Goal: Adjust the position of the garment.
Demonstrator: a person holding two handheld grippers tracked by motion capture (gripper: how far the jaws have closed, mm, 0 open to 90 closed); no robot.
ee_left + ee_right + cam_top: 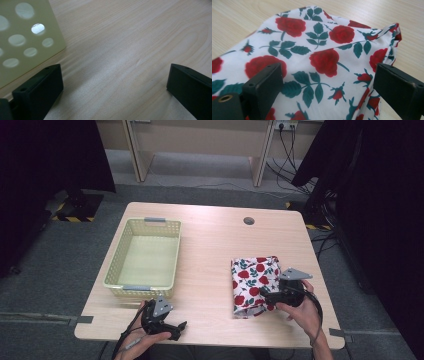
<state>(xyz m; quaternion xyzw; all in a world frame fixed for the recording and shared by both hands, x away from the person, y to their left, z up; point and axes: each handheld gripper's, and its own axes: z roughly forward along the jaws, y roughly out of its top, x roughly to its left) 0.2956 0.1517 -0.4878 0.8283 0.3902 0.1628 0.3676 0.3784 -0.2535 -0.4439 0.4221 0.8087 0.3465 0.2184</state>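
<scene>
Red roses and green leaves on white: that is the folded cloth (254, 285) I am working with, lying on the right half of the table (210, 250), closer to my edge than to the far one. My right tool (263, 294) is over the near right part of that cloth, held in my right hand (300, 312), its grey plate showing on top. In the right gripper view the cloth (319, 57) spreads beneath and ahead of the tool, and the two black jaws stand wide apart over the print with nothing pinched between them; I cannot tell whether the tips brush the fabric. One corner of the cloth is bunched up at the upper right of that view, where the red lining folds over.

My left tool (177, 327) sits low near the front edge of the table, in my left hand (145, 337), just beside the near right corner of the pale yellow-green basket (116, 265). Its jaws are also spread, with bare wood grain between them in the left gripper view. The basket wall (22, 45), with its round holes, stands just to the left of the left jaw there, close but apart as far as I can see. The basket is on the left half of the table, well apart from the cloth. A round cable hole (249, 220) is set in the table near its far edge.
</scene>
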